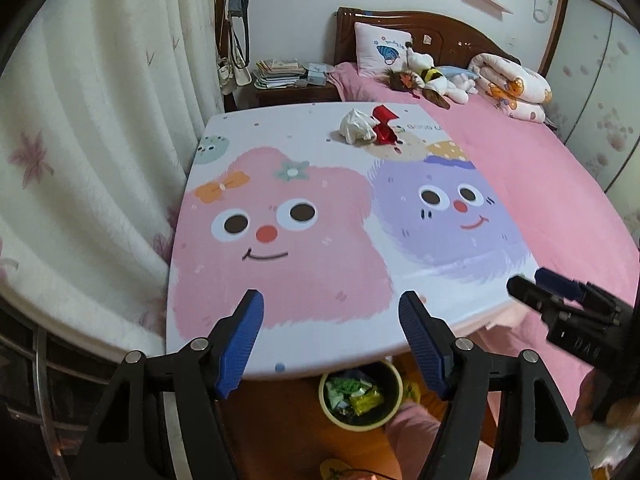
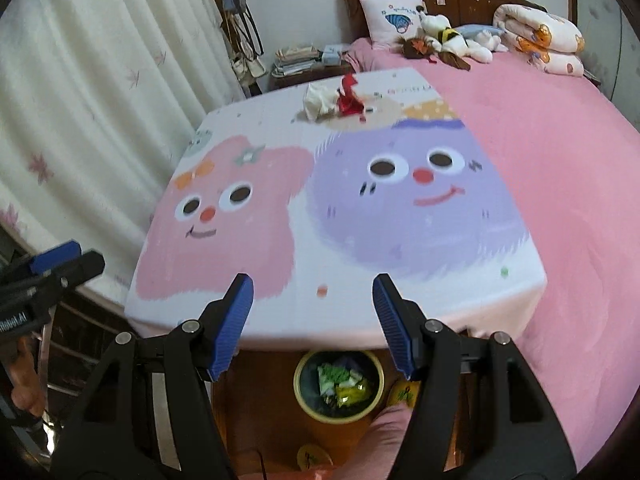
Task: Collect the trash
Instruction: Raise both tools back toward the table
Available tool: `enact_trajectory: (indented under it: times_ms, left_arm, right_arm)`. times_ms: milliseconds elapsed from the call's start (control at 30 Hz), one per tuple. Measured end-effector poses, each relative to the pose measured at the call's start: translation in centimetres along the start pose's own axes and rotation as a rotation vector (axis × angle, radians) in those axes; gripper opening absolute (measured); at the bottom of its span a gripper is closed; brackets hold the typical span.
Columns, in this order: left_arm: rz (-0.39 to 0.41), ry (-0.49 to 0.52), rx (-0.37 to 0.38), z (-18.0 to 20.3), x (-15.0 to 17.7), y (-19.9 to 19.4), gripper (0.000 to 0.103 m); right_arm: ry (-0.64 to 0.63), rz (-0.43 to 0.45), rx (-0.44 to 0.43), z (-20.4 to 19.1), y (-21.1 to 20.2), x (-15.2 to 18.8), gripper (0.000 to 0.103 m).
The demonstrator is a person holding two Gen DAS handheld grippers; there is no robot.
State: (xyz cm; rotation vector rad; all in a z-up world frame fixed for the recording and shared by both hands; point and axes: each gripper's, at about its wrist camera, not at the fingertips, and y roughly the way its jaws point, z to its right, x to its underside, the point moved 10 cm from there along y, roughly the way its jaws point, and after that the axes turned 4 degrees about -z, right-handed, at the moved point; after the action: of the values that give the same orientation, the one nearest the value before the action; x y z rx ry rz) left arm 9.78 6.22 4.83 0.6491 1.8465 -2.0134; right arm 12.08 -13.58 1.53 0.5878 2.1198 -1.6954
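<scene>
Nearest, both grippers, left (image 1: pixel 331 336) and right (image 2: pixel 313 320), hold their fingers wide apart, empty, over the desk's (image 1: pixel 304 280) near edge. Below on the floor stands a bin (image 2: pixel 338 387) with wrappers. At the desk's far end lie a white tissue (image 1: pixel 355 125) and red wrapper (image 1: pixel 385 126), touching.

A home bedroom — pink-sheeted bed (image 1: pixel 540 168), carved wooden headboard (image 1: pixel 440 36), pillow (image 1: pixel 380 48), curtains (image 1: pixel 100 140).
</scene>
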Motion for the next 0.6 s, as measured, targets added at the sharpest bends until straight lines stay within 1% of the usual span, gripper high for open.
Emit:
enact_trajectory:
  times_ms: [100, 200, 233, 267, 333, 467, 533, 600]
  left_arm:
    - [-0.001, -0.015, -0.014, 0.4, -2.8, 1.8, 0.069]
    - [-0.014, -0.038, -0.021, 1.1, -6.6, 4.5, 0.069]
    - [-0.016, -0.042, -0.025, 1.3, -7.6, 5.4, 0.069]
    - [-0.019, -0.051, -0.035, 1.8, -9.5, 6.7, 0.069]
    - [-0.030, -0.064, -0.056, 2.3, -12.0, 8.7, 0.069]
    - [-0.087, -0.100, -0.073, 3.9, -17.9, 14.4, 0.069]
    - [-0.109, -0.116, -0.072, 4.7, -21.1, 17.6, 0.069]
    - [-0.133, -0.128, -0.089, 5.1, -24.5, 21.4, 0.069]
  right_arm:
    - [-0.007, 0.012, 0.006, 1.0, 1.5, -3.7, 0.059]
    - [-0.021, 0.009, -0.026, 2.4, 4.0, -8.1, 0.059]
    - [-0.032, 0.005, -0.039, 3.0, 5.2, -9.9, 0.059]
    - [-0.042, 0.002, -0.050, 3.4, 6.2, -11.3, 0.059]
    - [-0.064, -0.018, -0.065, 4.5, 8.8, -14.6, 0.059]
    - [-0.091, -0.064, -0.109, 6.3, 13.3, -20.1, 0.059]
    - [-0.116, -0.077, -0.124, 7.2, 15.5, -22.8, 0.059]
    - [-0.120, -0.096, -0.146, 8.0, 17.8, -25.3, 0.059]
